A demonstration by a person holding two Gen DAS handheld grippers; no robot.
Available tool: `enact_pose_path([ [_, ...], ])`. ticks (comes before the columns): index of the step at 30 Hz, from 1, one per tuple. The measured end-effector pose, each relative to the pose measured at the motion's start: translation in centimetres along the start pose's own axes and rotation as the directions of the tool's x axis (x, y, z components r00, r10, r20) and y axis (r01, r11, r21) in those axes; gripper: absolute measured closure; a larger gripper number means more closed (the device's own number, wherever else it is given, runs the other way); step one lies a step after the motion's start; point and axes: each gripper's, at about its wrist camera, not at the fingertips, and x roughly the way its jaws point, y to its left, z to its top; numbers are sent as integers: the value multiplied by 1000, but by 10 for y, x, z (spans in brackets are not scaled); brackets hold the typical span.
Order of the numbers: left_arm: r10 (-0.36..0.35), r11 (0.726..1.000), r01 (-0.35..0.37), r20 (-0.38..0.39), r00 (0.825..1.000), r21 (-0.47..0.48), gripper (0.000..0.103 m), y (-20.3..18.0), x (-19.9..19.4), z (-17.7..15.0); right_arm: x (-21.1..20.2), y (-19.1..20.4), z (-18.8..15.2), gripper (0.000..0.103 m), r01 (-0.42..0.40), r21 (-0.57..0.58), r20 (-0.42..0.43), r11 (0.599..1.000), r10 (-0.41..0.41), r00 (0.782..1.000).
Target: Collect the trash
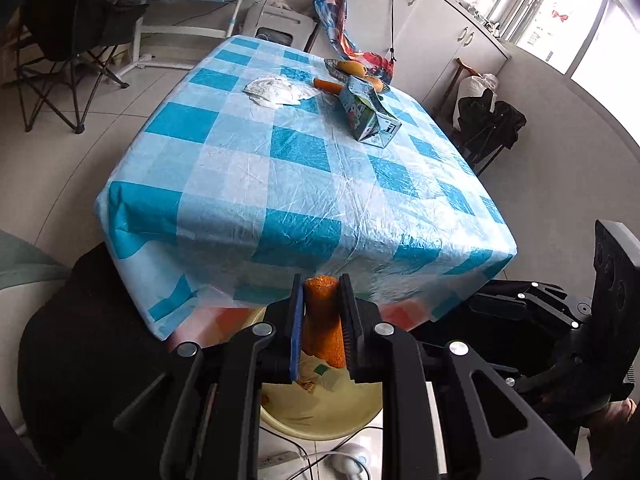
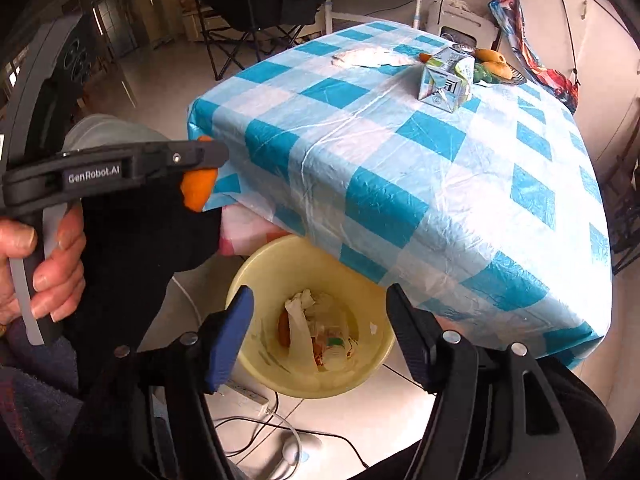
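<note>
The left gripper (image 1: pixel 321 292) is clamped on an orange peel (image 1: pixel 325 320), its 2 fingers pressing the peel from both sides. In the right wrist view the same gripper (image 2: pixel 208 160) sits beside the table's near corner, above and to the left of the yellow bin (image 2: pixel 256 276), with the peel (image 2: pixel 198 188) poking out between its fingers. A bare hand (image 2: pixel 44 260) grips its handle.

The right gripper (image 2: pixel 320 304) hangs over the bin with its jaws spread wide and nothing between them. The bin stands on the floor just beside the table edge and holds crumpled wrappers (image 2: pixel 316 332).

On the blue checked tablecloth (image 1: pixel 280 184) a milk carton (image 1: pixel 366 114) lies tipped over, near a crumpled white tissue (image 1: pixel 276 90), a carrot (image 1: pixel 328 85) and a fruit bowl (image 1: pixel 340 70)
</note>
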Motion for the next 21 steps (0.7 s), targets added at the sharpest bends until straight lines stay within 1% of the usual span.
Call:
enact_pose_path([
  [1, 0, 1000, 0, -18, 1000, 17, 86, -5, 5, -4, -4, -9, -1, 29, -21, 68, 38, 997, 19, 999],
  [3, 15, 999, -13, -43, 999, 43, 74, -10, 12, -12, -8, -23, -5, 28, -37, 185, 94, 982, 20, 995],
  [4, 31, 998, -29, -50, 998, 51, 60, -10, 15, -16, -8, -25, -5, 27, -30, 232, 109, 972, 5, 994],
  [5, 56, 997, -53, -52, 997, 55, 48, -9, 16, -19, -7, -29, -6, 27, -27, 272, 123, 962, -7, 992],
  [7, 84, 996, -82, -45, 995, 46, 42, -6, 15, -21, -8, -35, -6, 25, -42, 353, 161, 935, -16, 987],
  [8, 91, 995, -90, -34, 995, 33, 36, -3, 12, -20, -7, -38, -6, 24, -52, 385, 175, 922, -17, 984],
  [9, 105, 994, -105, -19, 994, 19, 32, 1, 8, -19, -4, -40, -5, 24, -55, 409, 180, 911, -22, 983],
  [10, 119, 993, -119, -3, 993, 3, 25, 4, 5, -18, -3, -41, -3, 24, -48, 426, 179, 904, -32, 983],
  [11, 124, 992, -124, 8, 992, -19, 22, 9, 2, -17, -4, -42, -4, 24, -41, 433, 176, 900, -40, 984],
  [14, 129, 987, -126, 20, 991, -95, 18, 25, -3, -15, -5, -40, -5, 23, -29, 433, 176, 901, -52, 983],
  [15, 137, 984, -134, 22, 990, -121, 18, 30, -4, -14, -5, -41, -7, 21, -23, 430, 173, 902, -57, 983],
  [17, 147, 977, -142, 22, 989, -160, 17, 38, -4, -14, -4, -39, -8, 19, -8, 425, 165, 905, -68, 984],
  [21, 159, 969, -151, 24, 987, -198, 15, 46, -5, -15, 2, -37, -9, 18, 9, 416, 141, 909, -74, 987],
])
